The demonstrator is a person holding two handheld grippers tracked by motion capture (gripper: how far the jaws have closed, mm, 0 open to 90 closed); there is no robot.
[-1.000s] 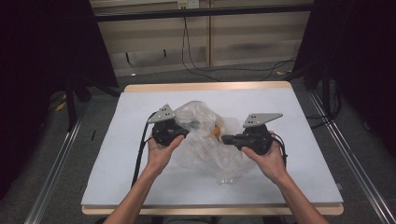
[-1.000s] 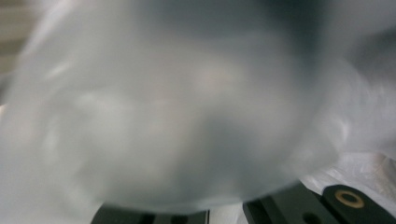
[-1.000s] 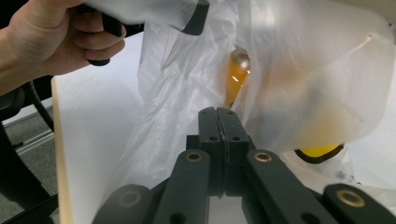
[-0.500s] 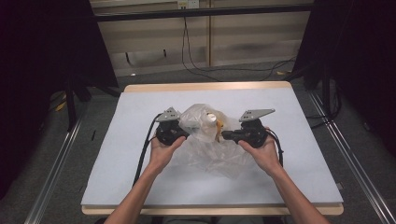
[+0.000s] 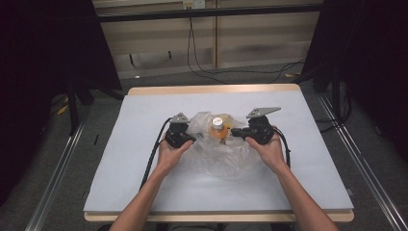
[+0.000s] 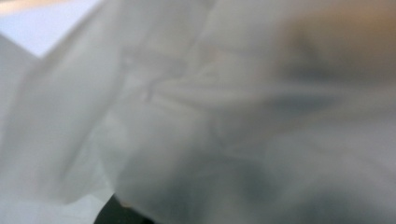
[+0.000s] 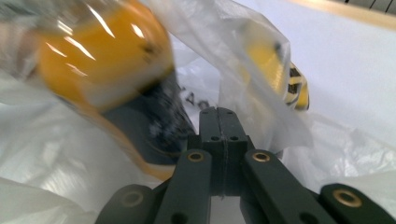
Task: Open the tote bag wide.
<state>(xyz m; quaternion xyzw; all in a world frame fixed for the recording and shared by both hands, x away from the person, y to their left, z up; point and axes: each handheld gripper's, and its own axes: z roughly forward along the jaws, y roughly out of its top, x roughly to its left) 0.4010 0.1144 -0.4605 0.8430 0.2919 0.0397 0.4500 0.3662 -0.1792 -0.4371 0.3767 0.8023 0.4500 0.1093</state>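
On the white tabletop point(image 5: 144, 192), near its middle, a crumpled clear plastic bag point(image 5: 219, 161) lies with a person's two hands at either side of it. Starting at nine o'clock of the bag, the left hand point(image 5: 168, 156) holds the left gripper point(image 5: 191, 139), whose black body points toward three o'clock into the plastic; a black cable point(image 5: 155, 154) trails from it back toward six o'clock beside the forearm. Its own camera is pressed so close to the bag point(image 6: 196, 112) that the film is a grey blur, and the jaws cannot be made out there; they read as closed, though whether they pinch the plastic I cannot tell.

At the centre, inside the bag, stands an orange bottle point(image 5: 218, 130) with a white cap point(image 5: 217, 121), upright between the two grippers.

At three o'clock of the bag, the right hand point(image 5: 269, 149) holds the right gripper point(image 5: 234, 132), pointing toward nine o'clock at the bottle. In the right gripper view its two black jaws are pressed flat together, the gripper point(image 7: 218, 114) tip buried in folds of the bag point(image 7: 252, 60), just beside the dark lower label of the orange bottle point(image 7: 102, 56) at ten o'clock. Whether a fold is caught between the jaws is unclear.
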